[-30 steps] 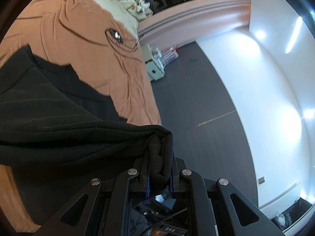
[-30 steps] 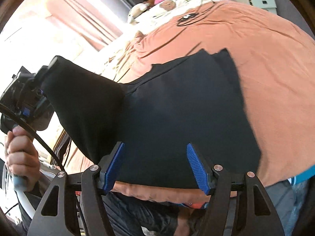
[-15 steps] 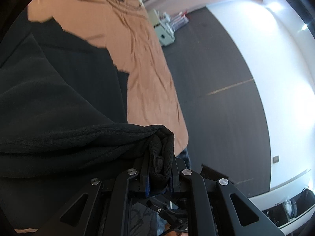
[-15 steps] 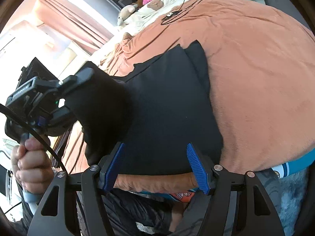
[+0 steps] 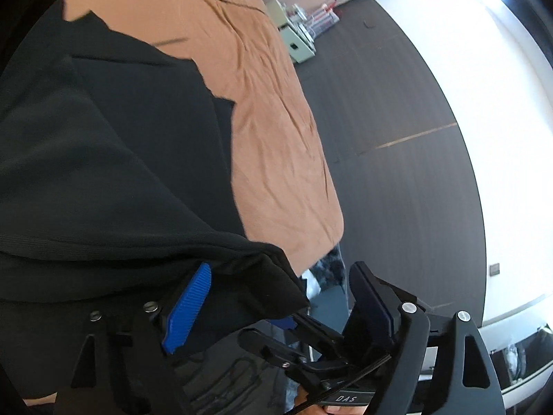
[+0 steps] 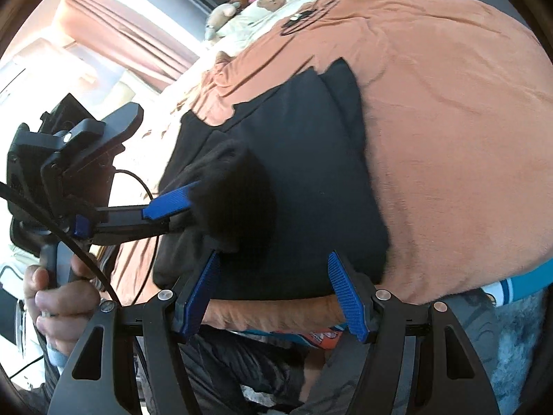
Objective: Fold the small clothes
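Blue pads of the right gripper [image 6: 276, 294] stand apart with nothing between them, hovering just over the near hem of the black garment [image 6: 304, 180], which lies spread on the orange bedcover [image 6: 449, 138]. Beside that hem, to the left, the left gripper [image 5: 276, 301] is letting go: its jaws are opening, and the folded-over corner of the garment droops across its left pad, no longer pinched between the two. In the right wrist view that same corner sits as a dark bunch on the garment's near left part, one blue pad showing under it. A hand [image 6: 58, 304] grips the left gripper's handle further left of the garment.

From the right gripper the garment runs straight ahead and away, its long axis pointing toward the pillows [image 6: 276, 3] beyond it. The near hem is closest to the right gripper, the bunched corner closest to the left, so I judge the next grab falls to whichever side needs folding inward
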